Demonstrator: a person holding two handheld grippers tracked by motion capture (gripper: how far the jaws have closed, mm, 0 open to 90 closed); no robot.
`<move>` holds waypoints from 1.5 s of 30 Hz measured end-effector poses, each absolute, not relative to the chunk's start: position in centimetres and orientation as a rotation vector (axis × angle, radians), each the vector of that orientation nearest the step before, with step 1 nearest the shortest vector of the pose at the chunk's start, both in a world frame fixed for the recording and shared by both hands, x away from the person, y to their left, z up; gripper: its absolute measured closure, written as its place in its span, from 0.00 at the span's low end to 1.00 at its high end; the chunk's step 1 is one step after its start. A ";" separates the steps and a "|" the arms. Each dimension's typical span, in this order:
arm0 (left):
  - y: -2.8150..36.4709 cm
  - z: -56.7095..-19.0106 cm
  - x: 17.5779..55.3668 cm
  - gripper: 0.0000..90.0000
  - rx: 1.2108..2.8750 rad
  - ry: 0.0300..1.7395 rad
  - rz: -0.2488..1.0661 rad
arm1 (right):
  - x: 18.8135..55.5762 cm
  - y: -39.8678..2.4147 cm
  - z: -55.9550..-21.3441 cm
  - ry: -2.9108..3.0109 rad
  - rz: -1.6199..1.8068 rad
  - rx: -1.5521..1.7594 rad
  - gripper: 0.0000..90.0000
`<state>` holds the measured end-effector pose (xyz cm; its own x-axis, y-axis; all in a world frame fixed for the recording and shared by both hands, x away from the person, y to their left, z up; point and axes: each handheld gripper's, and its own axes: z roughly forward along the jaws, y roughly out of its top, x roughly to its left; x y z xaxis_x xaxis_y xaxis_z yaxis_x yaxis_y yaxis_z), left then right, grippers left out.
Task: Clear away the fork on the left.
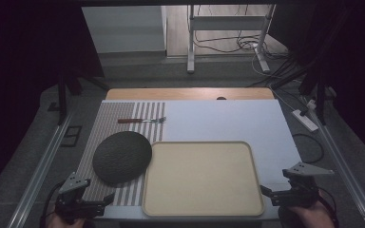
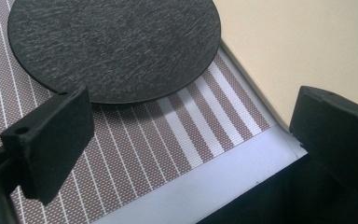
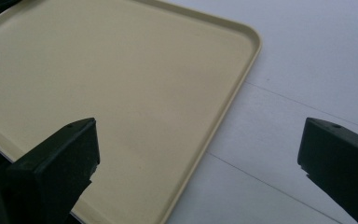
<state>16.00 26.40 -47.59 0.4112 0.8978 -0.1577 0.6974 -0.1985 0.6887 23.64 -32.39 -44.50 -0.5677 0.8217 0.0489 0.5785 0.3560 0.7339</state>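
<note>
Both tools under my hands at the counter's near edge, left tool [image 1: 105, 202] jaws wide and empty, dark round plate [image 1: 122, 156] just ahead on the striped mat [image 1: 123, 116], right tool [image 1: 267, 194] jaws wide beside the beige tray [image 1: 199, 178], fork [image 1: 142, 120] farther back on the mat.

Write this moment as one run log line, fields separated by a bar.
left gripper: open, empty | right gripper: open, empty | plate: on striped mat | tray: empty

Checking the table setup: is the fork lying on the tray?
No, the fork lies on the striped mat, well behind the tray, which is bare.
</note>
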 end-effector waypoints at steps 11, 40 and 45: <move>26.2 -47.1 16.2 0.00 1.957 1.322 0.397 | 23.7 -32.3 -44.5 2.306 1.028 1.224 0.00; 26.3 -47.1 20.5 0.00 1.977 1.261 0.338 | 23.7 -32.3 -44.6 2.319 1.022 1.224 0.00; 26.0 -47.0 21.4 0.00 1.986 1.253 0.333 | 23.7 -32.3 -44.6 2.321 1.024 1.224 0.00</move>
<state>21.43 26.03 -47.02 0.4867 0.8577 -0.1659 0.6620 -0.2383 0.7106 23.74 -32.27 -44.59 -0.5798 0.8135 0.0448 0.5817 0.3748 0.7219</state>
